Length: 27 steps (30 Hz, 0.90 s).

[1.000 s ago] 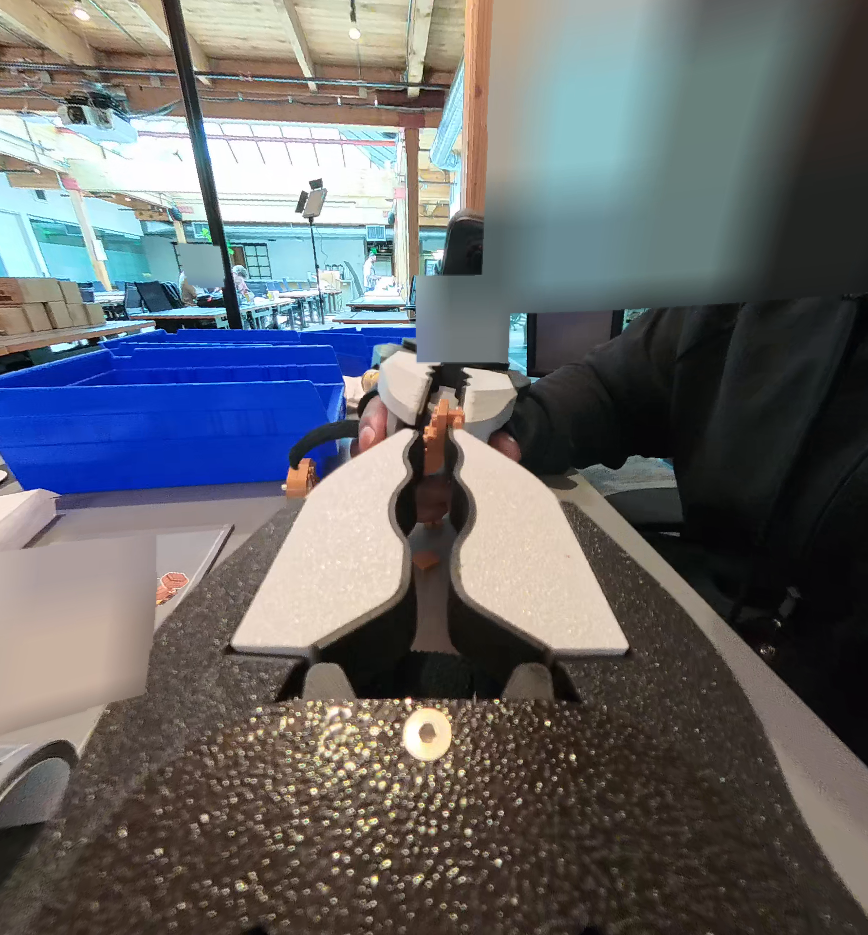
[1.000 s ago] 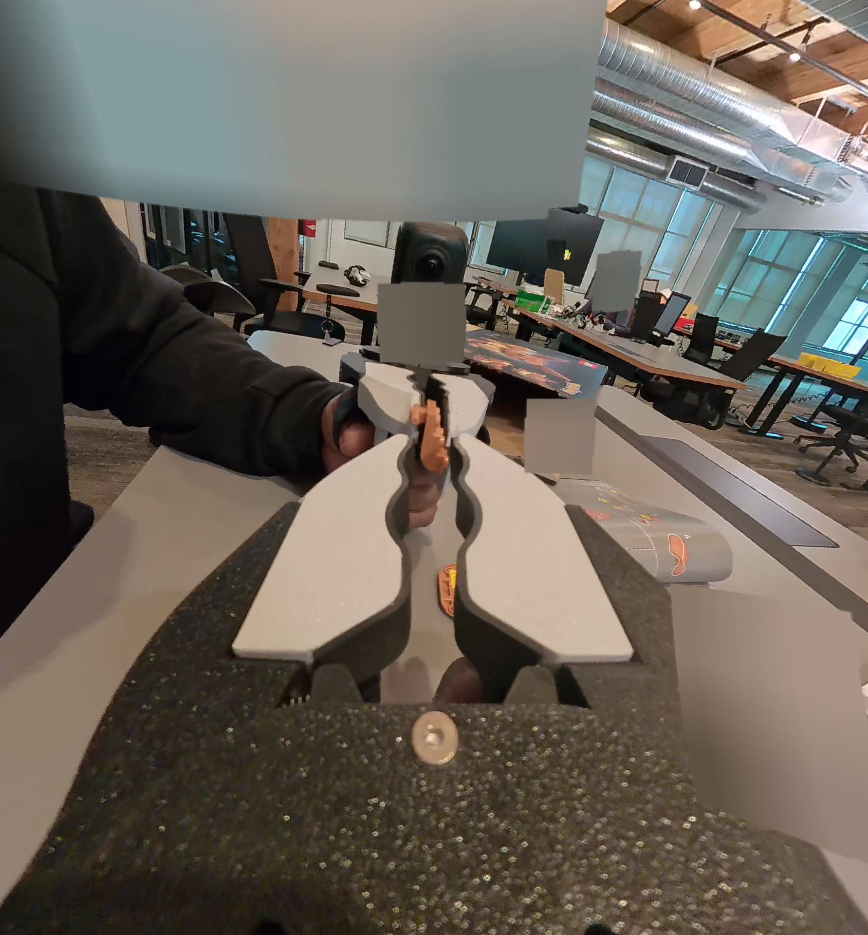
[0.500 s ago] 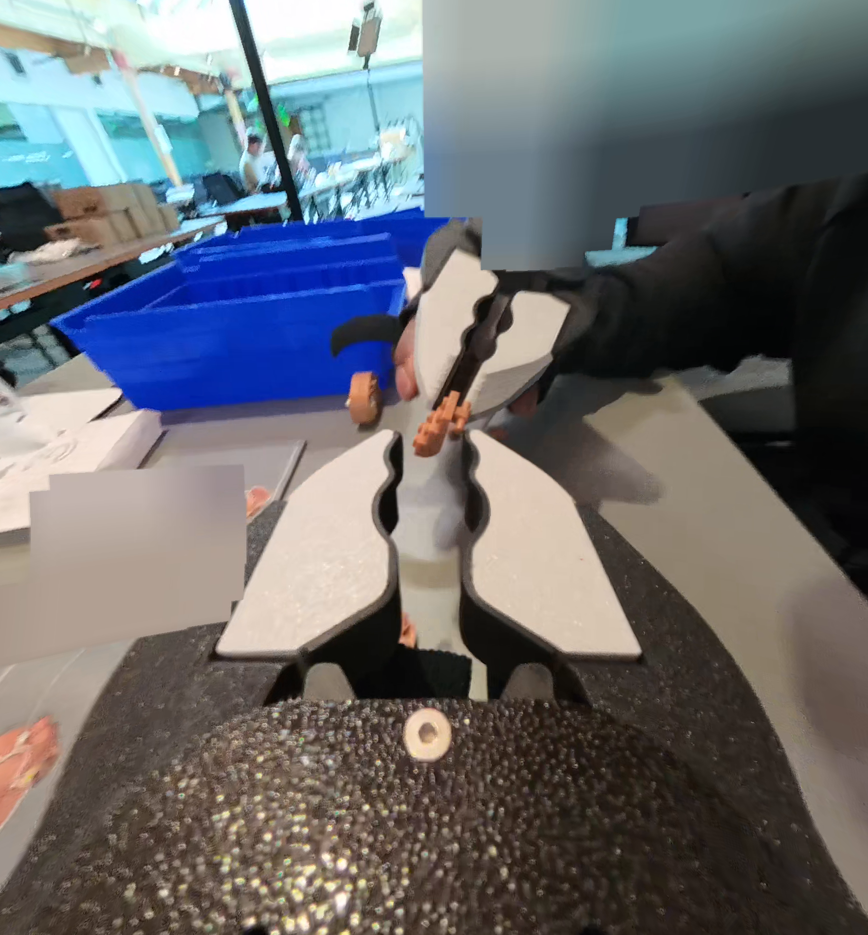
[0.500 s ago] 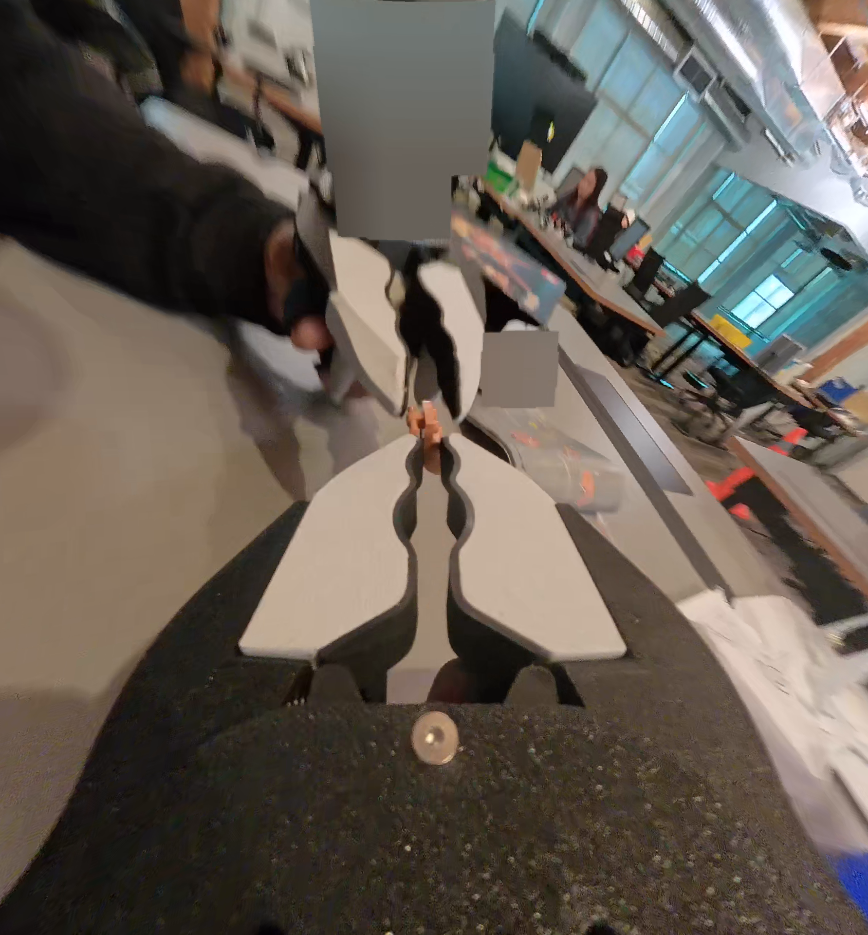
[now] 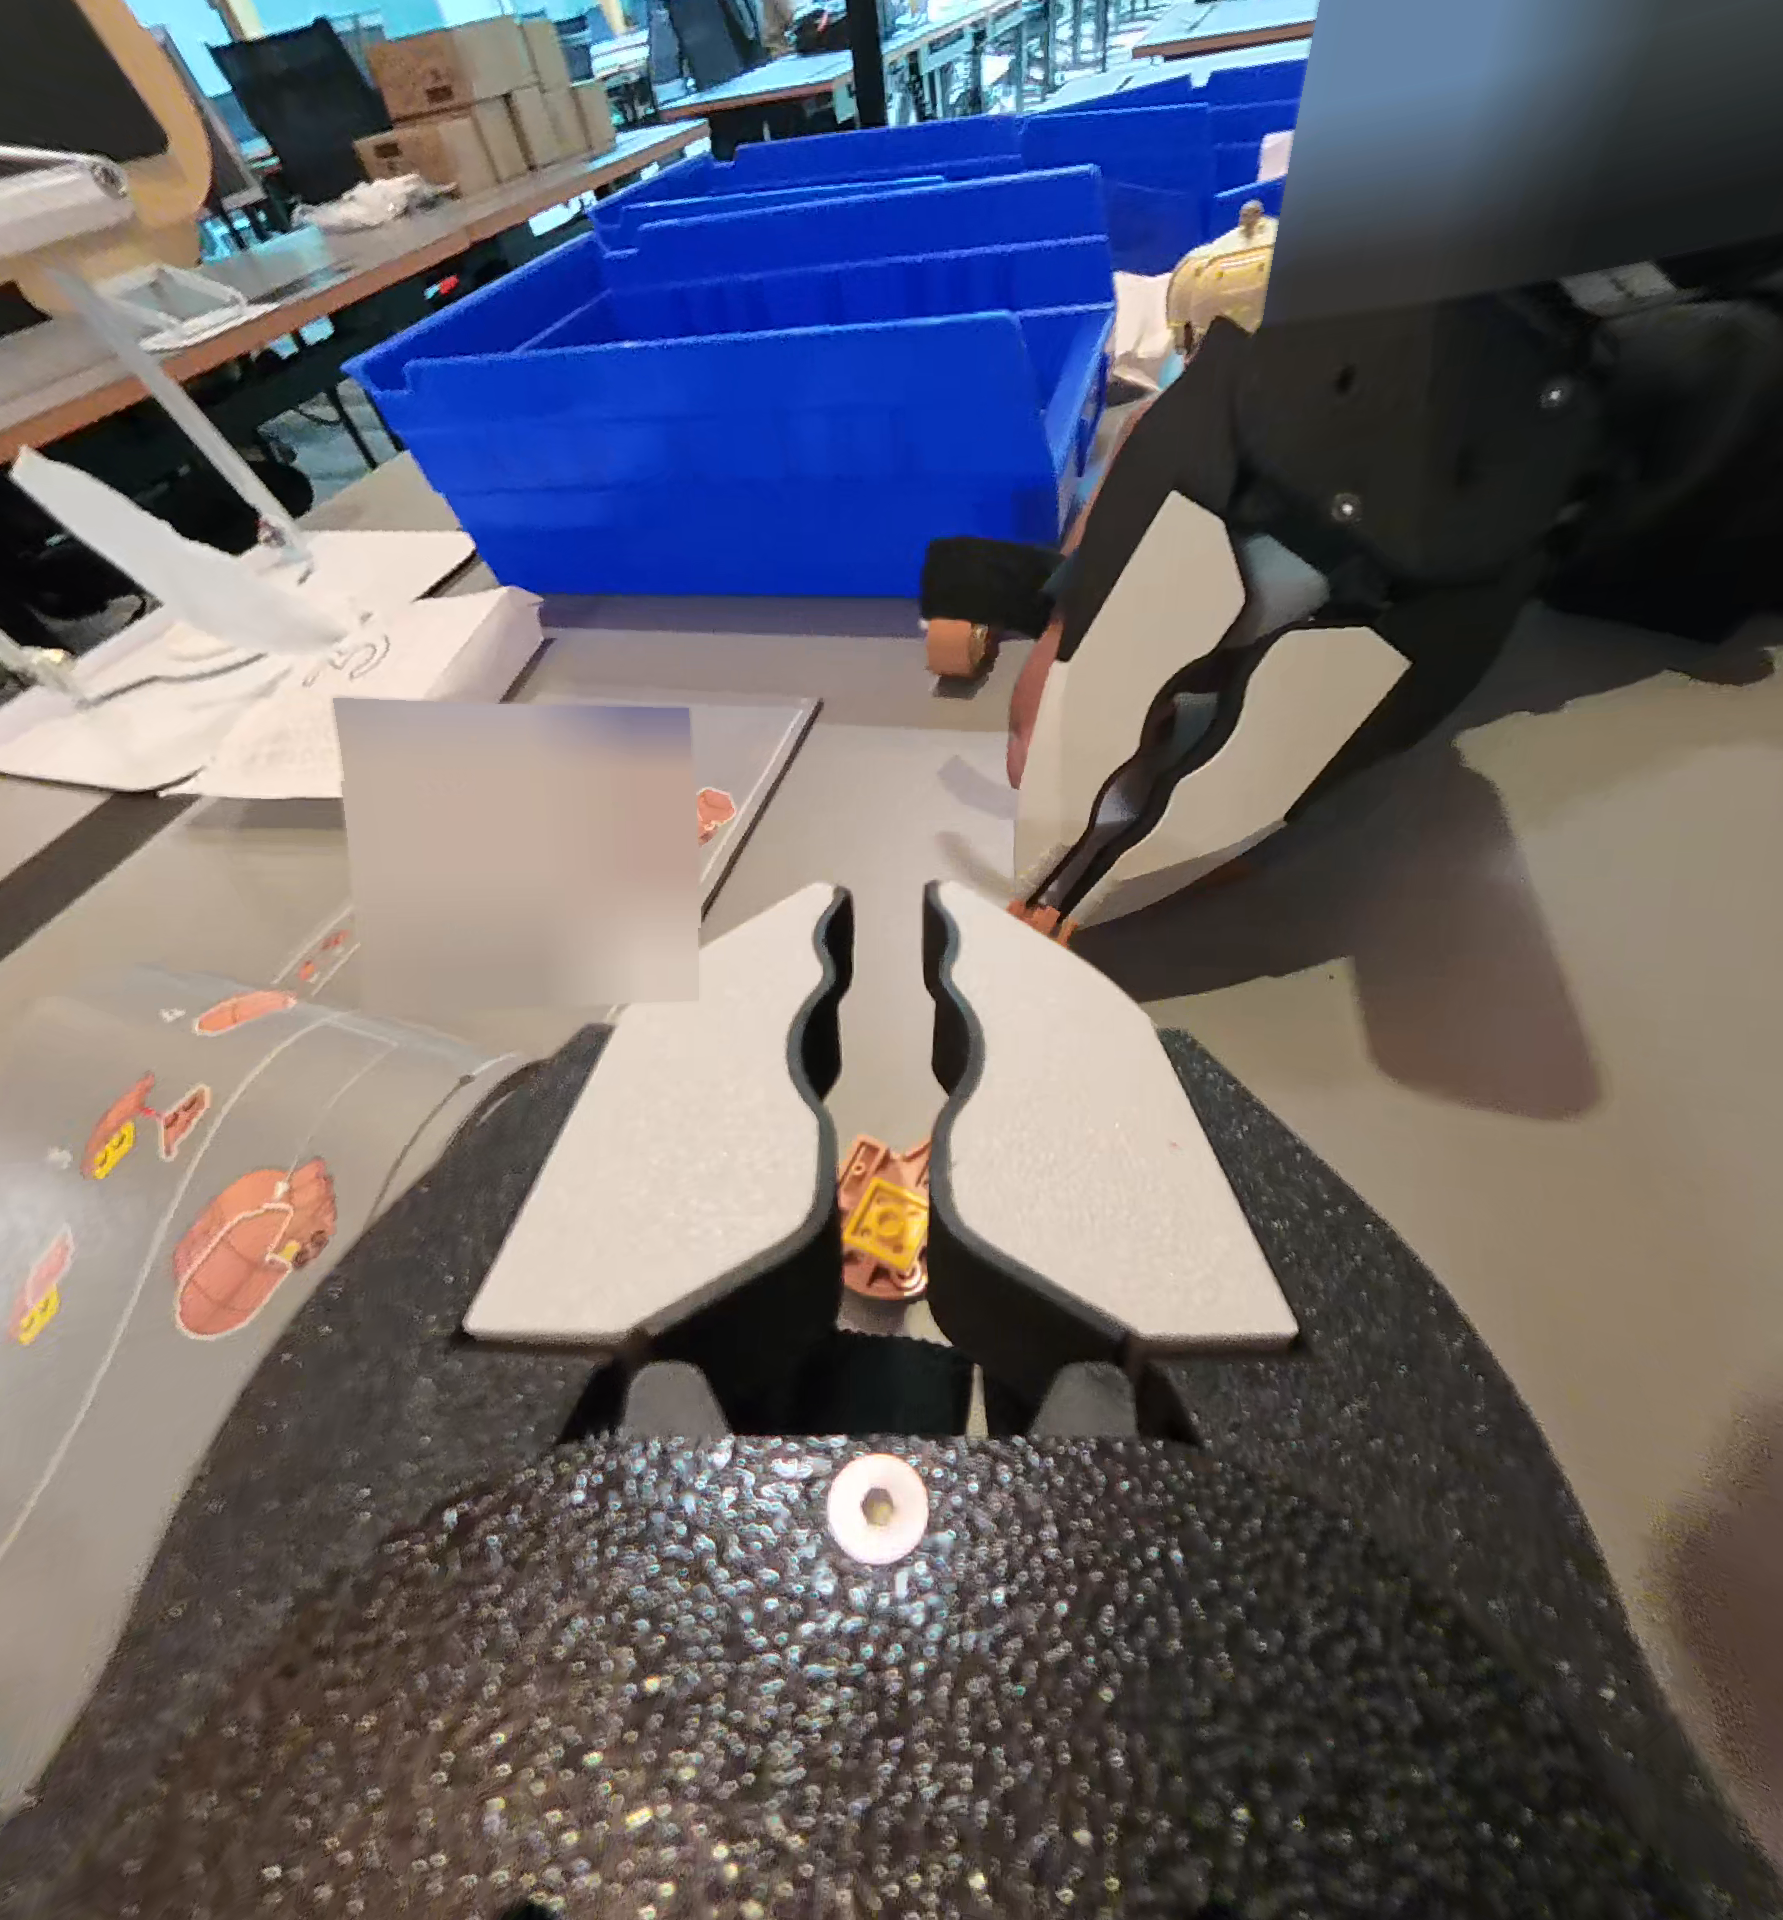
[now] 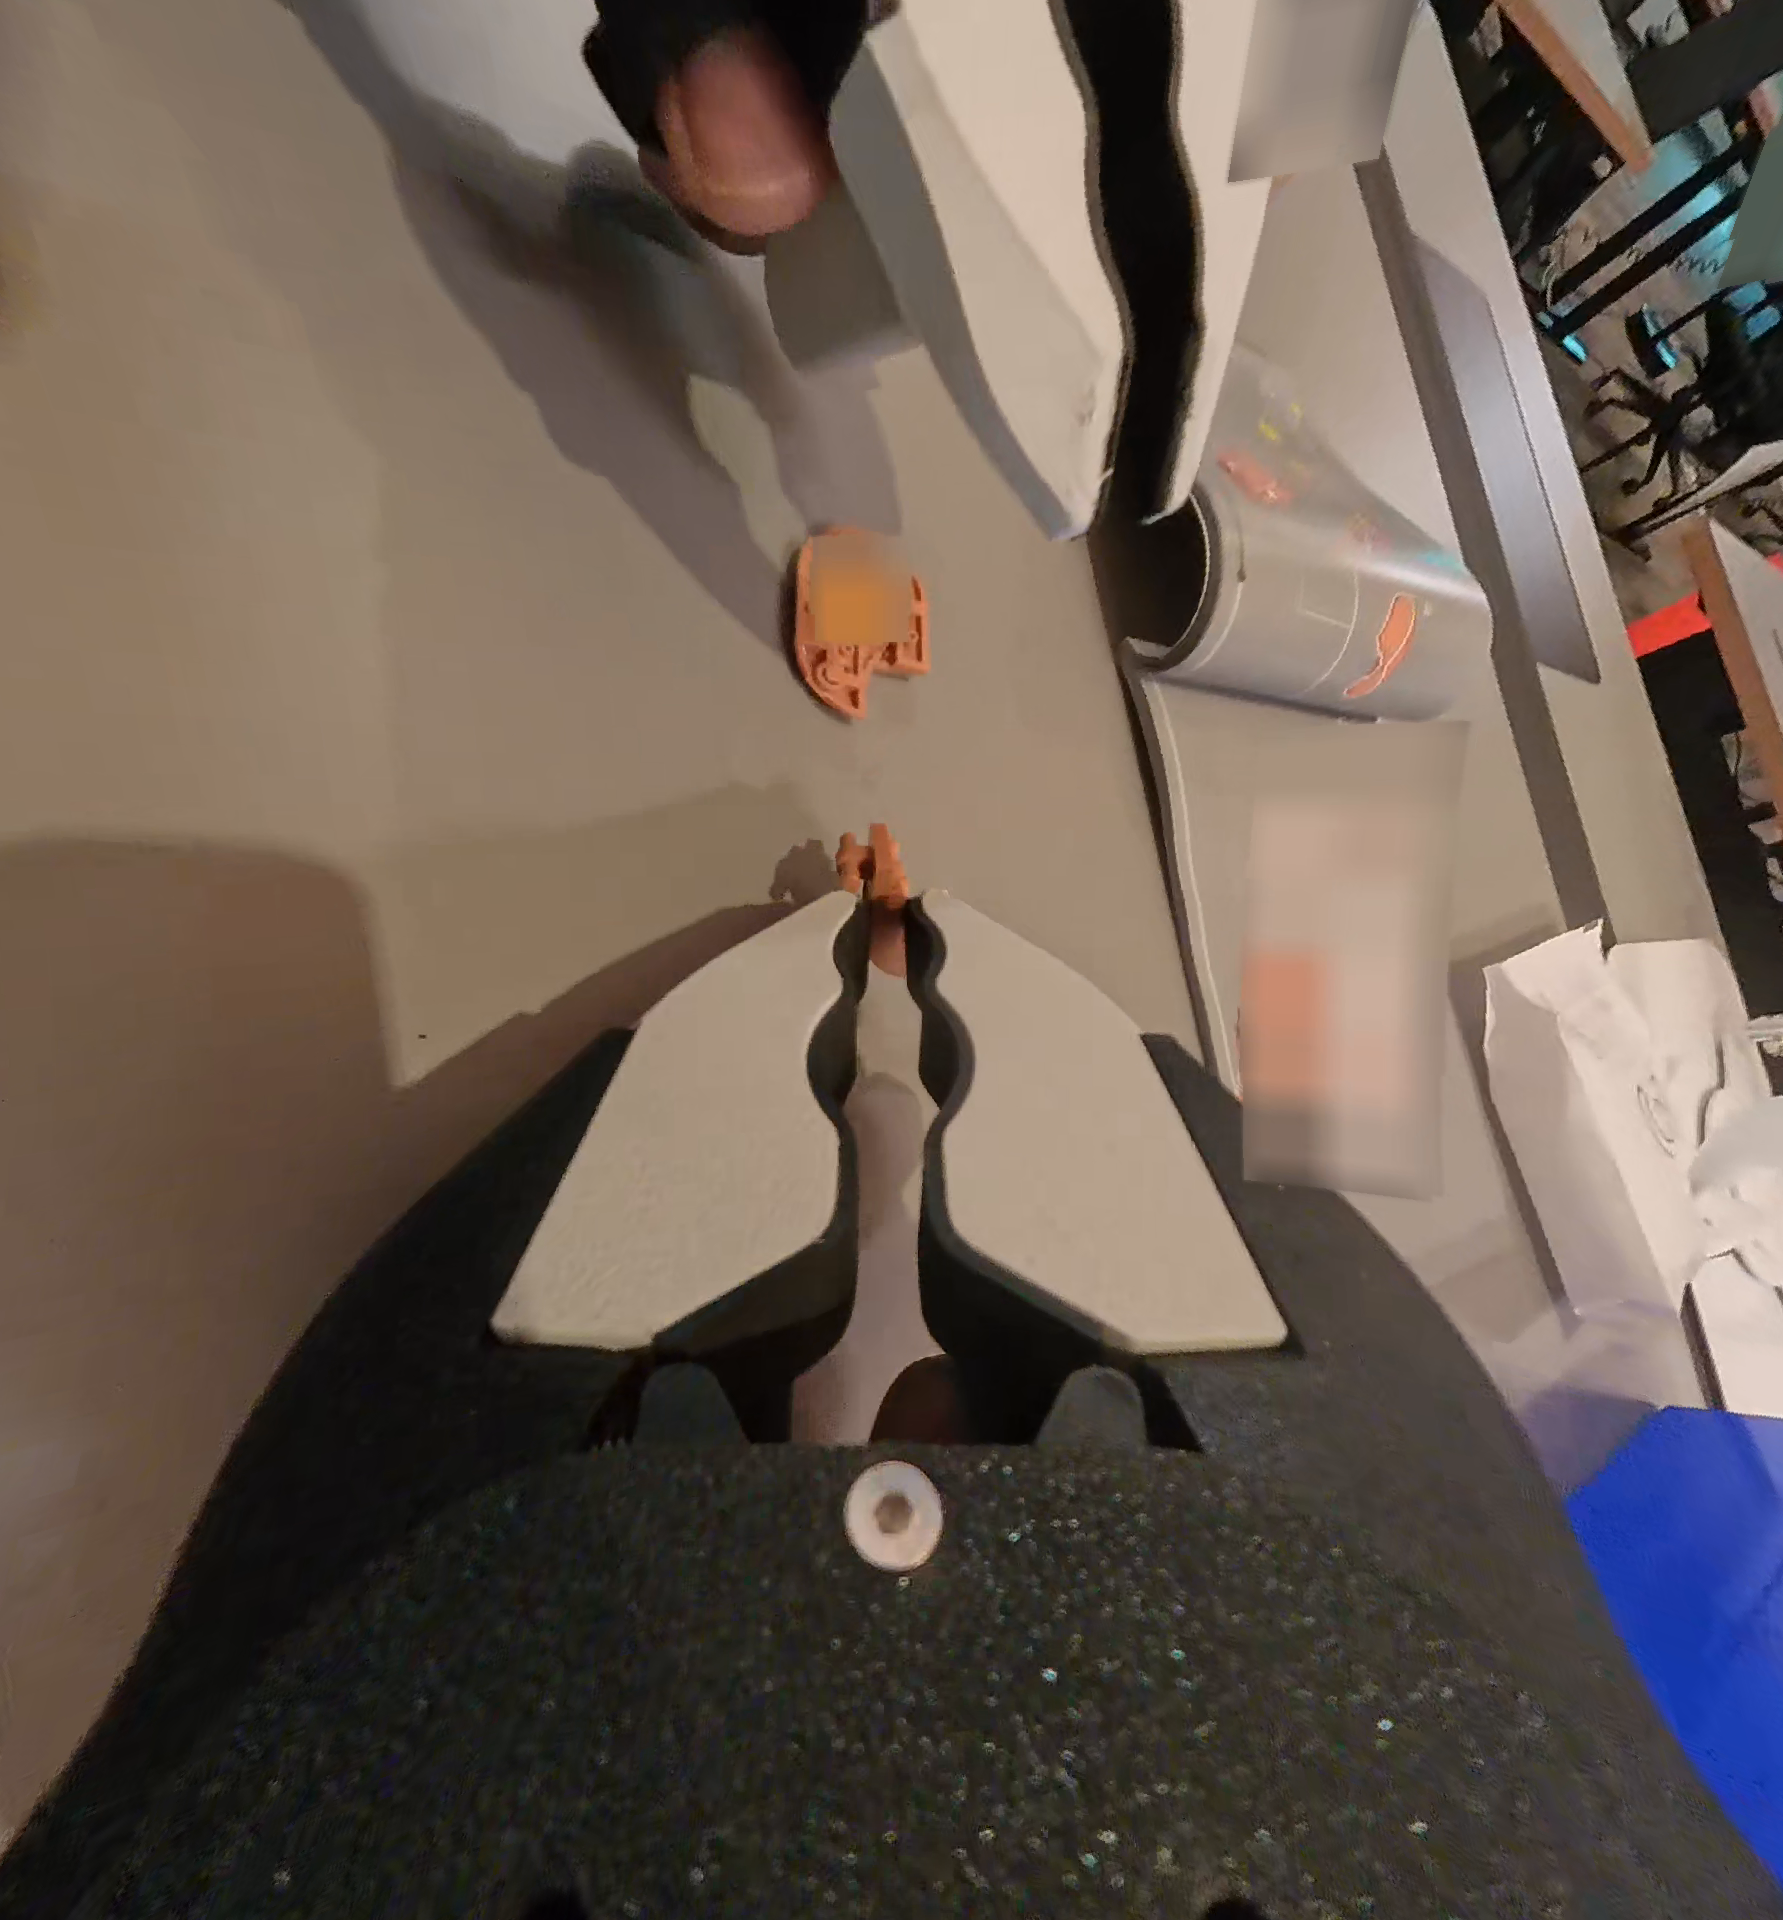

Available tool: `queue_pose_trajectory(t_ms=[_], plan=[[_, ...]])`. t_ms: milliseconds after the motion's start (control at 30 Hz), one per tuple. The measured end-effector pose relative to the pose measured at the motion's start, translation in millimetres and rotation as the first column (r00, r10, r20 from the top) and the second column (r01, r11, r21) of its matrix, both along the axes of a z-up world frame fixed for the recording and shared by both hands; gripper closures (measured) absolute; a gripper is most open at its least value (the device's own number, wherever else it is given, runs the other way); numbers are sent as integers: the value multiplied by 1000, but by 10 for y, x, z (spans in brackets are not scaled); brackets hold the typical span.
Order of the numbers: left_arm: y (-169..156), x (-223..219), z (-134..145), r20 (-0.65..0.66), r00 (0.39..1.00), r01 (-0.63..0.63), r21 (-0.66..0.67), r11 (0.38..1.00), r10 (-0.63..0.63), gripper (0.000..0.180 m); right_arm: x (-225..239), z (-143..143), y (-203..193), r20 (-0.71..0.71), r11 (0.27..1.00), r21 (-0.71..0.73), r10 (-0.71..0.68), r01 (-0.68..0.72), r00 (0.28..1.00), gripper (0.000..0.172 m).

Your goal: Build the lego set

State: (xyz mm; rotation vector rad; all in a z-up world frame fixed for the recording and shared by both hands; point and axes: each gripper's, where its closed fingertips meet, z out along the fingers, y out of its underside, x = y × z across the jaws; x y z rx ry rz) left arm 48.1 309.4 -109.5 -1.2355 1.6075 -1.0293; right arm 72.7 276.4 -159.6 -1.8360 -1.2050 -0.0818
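1. On the grey table (image 6: 243, 520), an orange-and-yellow brick assembly (image 6: 856, 634) lies free, underside up.
2. Left tool (image 5: 882, 894): released, empty, above that assembly.
3. Right tool (image 6: 882, 904): clenched on a small orange piece (image 6: 871, 868), tip kept low at the table.

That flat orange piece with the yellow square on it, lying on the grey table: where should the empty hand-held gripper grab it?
Probably by its two opposite side edges, from straight above. The orange piece with the yellow square lies flat on the grey table, so only its thin rim offers a hold. The left hand-held gripper is open with nothing between its fingertips; the piece shows below, between its fingers.
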Motion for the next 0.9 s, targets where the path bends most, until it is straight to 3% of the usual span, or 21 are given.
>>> queue_pose_trajectory(t_ms=[367,900], plan=[[259,-10,-53,-8,993,-118,-82,990,118,170,34,-73,23,-17,999,-31,-20,20,1000,166],[339,-27,-39,-3,990,-141,-129,982,142,170,16,-96,-5,-56,999,-53,6,-9,998,164]])
